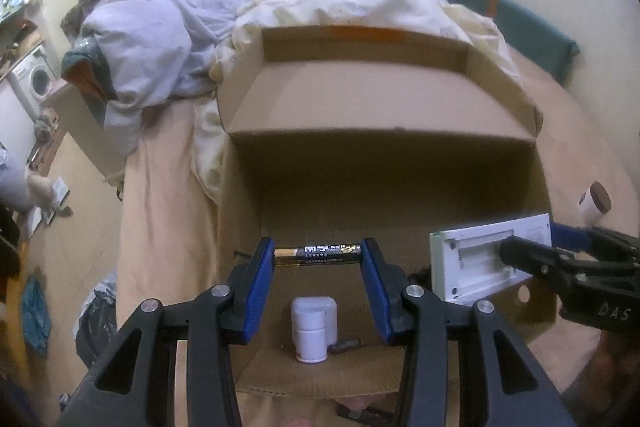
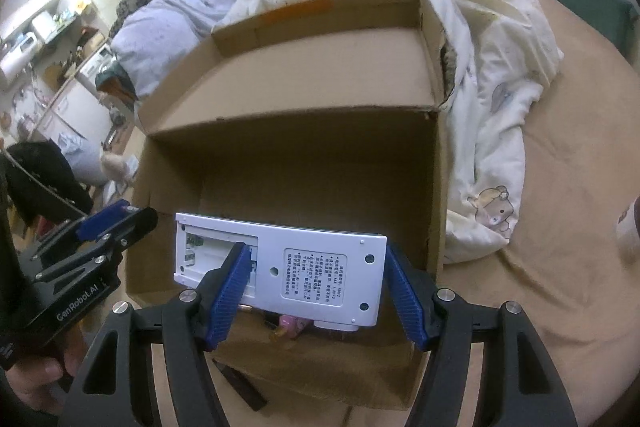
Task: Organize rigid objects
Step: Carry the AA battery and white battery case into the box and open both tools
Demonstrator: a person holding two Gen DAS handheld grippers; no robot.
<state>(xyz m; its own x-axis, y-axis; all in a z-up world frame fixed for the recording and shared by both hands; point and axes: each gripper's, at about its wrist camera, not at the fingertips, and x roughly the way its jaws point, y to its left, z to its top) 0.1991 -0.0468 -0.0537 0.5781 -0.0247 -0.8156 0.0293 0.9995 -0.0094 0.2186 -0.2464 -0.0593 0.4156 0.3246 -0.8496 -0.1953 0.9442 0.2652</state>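
Observation:
An open cardboard box (image 1: 384,163) (image 2: 296,155) lies on the bed. My left gripper (image 1: 318,255) is shut on a black and gold battery (image 1: 318,255), held lengthwise between the blue pads above the box. My right gripper (image 2: 318,259) is shut on a white flat device (image 2: 304,267), back side up, its battery compartment open; it also shows in the left wrist view (image 1: 486,259) at the right. On the box floor lie a white earbud case (image 1: 314,327) and a loose dark battery (image 1: 346,345). My left gripper appears at the left of the right wrist view (image 2: 116,223).
A rumpled quilt (image 2: 492,67) and a pale jacket (image 1: 160,39) lie behind and beside the box. A small white jar with a brown lid (image 1: 596,205) lies on the tan sheet to the right. The bed edge drops to the floor on the left.

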